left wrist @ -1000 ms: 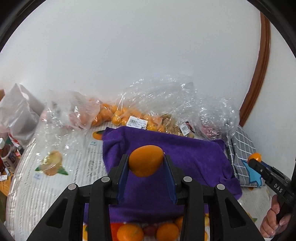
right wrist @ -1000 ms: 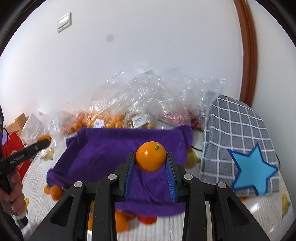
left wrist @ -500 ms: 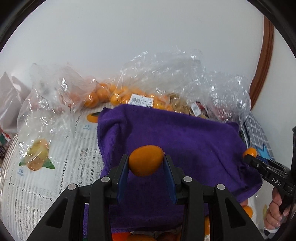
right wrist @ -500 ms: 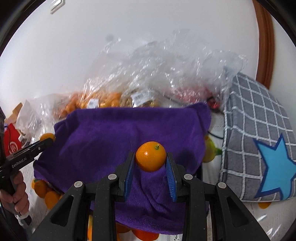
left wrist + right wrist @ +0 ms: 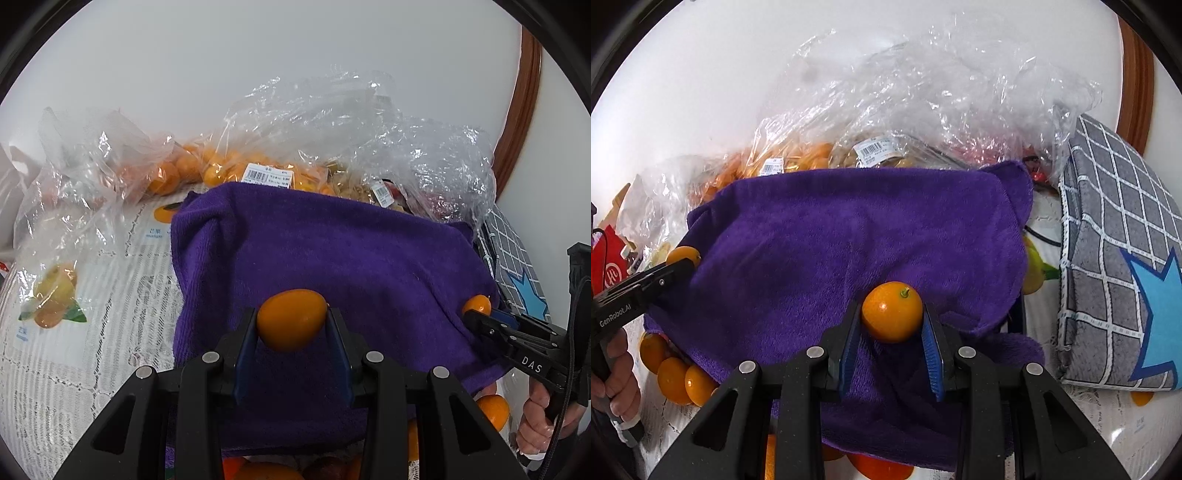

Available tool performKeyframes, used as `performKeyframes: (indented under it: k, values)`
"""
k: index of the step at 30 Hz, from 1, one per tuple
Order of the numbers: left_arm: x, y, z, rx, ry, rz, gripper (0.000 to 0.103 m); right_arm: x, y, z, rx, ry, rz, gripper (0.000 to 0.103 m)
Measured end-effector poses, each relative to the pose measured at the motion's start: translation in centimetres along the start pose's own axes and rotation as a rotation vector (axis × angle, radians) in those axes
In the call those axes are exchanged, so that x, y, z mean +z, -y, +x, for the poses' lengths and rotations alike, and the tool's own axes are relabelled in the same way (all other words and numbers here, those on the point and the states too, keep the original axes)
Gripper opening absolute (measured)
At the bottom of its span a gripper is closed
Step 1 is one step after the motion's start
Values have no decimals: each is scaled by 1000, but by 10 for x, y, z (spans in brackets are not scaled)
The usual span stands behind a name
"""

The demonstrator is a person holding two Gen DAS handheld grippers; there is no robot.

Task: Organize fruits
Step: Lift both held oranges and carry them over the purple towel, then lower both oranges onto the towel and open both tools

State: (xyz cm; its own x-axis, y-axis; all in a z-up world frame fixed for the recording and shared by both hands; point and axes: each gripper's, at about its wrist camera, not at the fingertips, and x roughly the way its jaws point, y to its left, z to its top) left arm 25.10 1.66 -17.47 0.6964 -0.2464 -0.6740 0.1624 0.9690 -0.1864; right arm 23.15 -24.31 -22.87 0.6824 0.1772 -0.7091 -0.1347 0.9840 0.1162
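My left gripper [image 5: 292, 325] is shut on a small oval orange fruit [image 5: 291, 318], held over the near half of a purple towel [image 5: 332, 251]. My right gripper [image 5: 892, 317] is shut on a round orange fruit [image 5: 892, 311] with a green stem, above the towel [image 5: 831, 236] and near its front right part. Each gripper shows in the other's view: the right one [image 5: 476, 310] at the towel's right edge, the left one [image 5: 683, 258] at its left edge. Loose orange fruits [image 5: 674, 369] lie along the towel's front edge, partly hidden under it.
Clear plastic bags [image 5: 332, 129] with orange fruits [image 5: 166, 173] and price labels lie behind the towel against a white wall. A grey checked cushion [image 5: 1115, 258] with a blue star sits on the right. A lace tablecloth [image 5: 74, 332] with fruit prints covers the surface. A red packet [image 5: 605, 262] lies far left.
Both grippers have come down toward the purple towel, which now fills more of each view. Each keeps the same fruit in its grip.
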Motion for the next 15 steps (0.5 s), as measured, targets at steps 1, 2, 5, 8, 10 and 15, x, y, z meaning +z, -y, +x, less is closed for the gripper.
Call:
performKeyframes:
  k: [1, 2, 5, 8, 10, 15]
  values:
    - [-1, 0, 1, 6, -2, 1, 35, 0, -1, 1, -4, -4, -3, 33]
    - [-1, 1, 2, 10, -3, 2, 35, 1, -2, 2, -6, -6, -6, 33]
    - [-2, 1, 3, 20, -6, 7, 35, 0, -3, 4, -9, -3, -12, 33]
    - [-3, 0, 4, 24, -8, 6, 36, 0, -2, 5, -3, -8, -6, 33]
    - [-3, -1, 4, 25, -9, 5, 36, 1, -1, 4, 5, -4, 0, 33]
    - [-3, -1, 5, 24, -6, 7, 36, -1, -6, 0, -6, 1, -32, 41]
